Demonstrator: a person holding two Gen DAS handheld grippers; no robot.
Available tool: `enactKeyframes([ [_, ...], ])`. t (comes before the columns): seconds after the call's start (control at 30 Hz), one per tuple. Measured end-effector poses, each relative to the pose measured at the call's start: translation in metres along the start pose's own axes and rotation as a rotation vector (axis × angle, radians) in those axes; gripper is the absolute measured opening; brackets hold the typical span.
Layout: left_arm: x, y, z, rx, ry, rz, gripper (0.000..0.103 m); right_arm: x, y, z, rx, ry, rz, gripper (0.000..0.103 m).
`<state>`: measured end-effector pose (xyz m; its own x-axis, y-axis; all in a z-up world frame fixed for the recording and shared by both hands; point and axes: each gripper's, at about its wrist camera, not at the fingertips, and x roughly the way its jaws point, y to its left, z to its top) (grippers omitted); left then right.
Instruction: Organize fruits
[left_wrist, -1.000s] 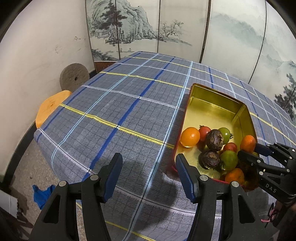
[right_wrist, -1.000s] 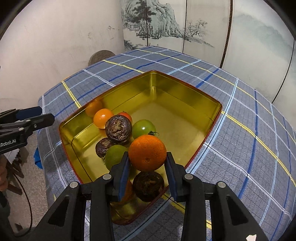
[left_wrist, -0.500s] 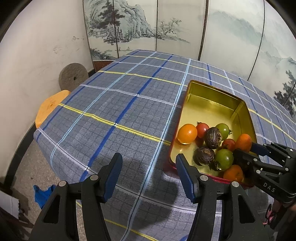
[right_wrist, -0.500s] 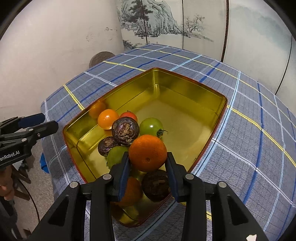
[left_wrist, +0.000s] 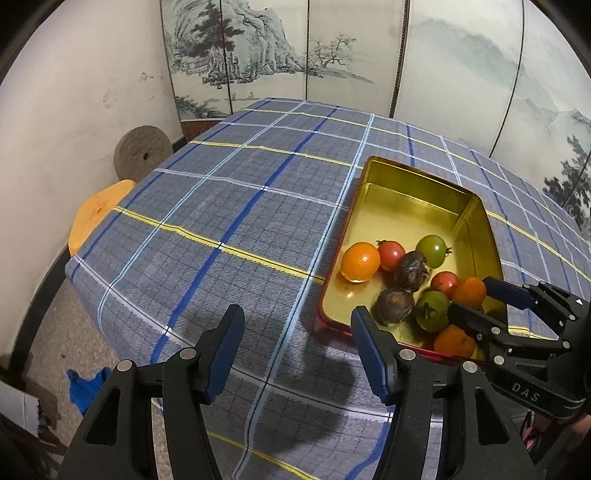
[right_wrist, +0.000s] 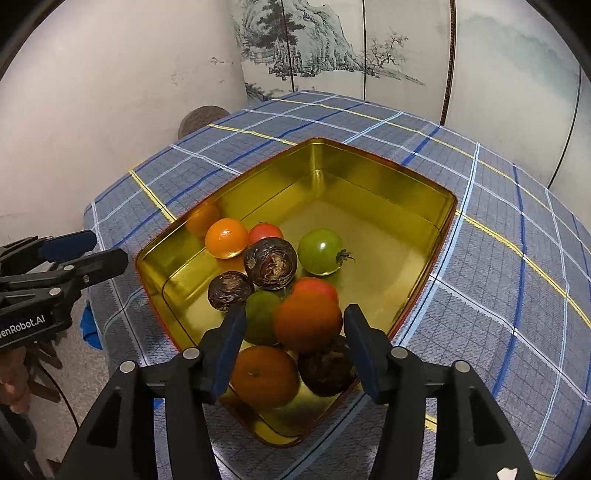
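Your right tool (right_wrist: 293, 341) is opening over the near corner of the gold tin (right_wrist: 391, 170), and the orange (right_wrist: 307, 322) sits blurred between the jaws with gaps showing on both sides, so it looks released and on its way down onto the pile. Your left tool (left_wrist: 297, 345) hangs spread and empty above the checked cloth on the worktop (left_wrist: 207, 206), just left of the tin.

The rest of the fruit is already in the tin: a second orange (right_wrist: 264, 376) and a dark wrinkled fruit (right_wrist: 327, 371) right under the jaws, a green tomato (right_wrist: 320, 251), a red tomato (right_wrist: 265, 233), and a small orange (right_wrist: 226, 237) nearer the far left wall.

What could go wrong from here:
- The falling orange lands on round fruit, not on the flat floor. It may roll off, and the near rim is close, so it could hop out onto the cloth.
- The impact may bruise the soft tomatoes beneath.
- If you lift the right tool away sideways, a pad could clip the orange and push it over the wall.
- The tin sits near the worktop edge on loose cloth; a knock there could slide it toward the drop
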<state>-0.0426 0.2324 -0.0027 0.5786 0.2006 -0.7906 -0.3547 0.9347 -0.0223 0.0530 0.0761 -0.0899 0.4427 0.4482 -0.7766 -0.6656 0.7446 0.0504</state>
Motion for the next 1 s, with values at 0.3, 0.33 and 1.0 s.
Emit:
enactKeyframes([
  [0.3, -0.006, -0.012, 0.000, 0.010, -0.001, -0.014, 0.061, -0.029, 0.002, -0.001, 0.045, -0.062, -0.033, 0.092],
  [0.33, -0.007, -0.013, 0.000, 0.008, 0.000, -0.019, 0.061, -0.031, 0.002, -0.002, 0.046, -0.065, -0.046, 0.093],
  [1.0, -0.014, -0.042, -0.005, 0.063, 0.004, -0.014, 0.061, -0.046, 0.009, -0.023, 0.034, -0.053, -0.122, 0.097],
])
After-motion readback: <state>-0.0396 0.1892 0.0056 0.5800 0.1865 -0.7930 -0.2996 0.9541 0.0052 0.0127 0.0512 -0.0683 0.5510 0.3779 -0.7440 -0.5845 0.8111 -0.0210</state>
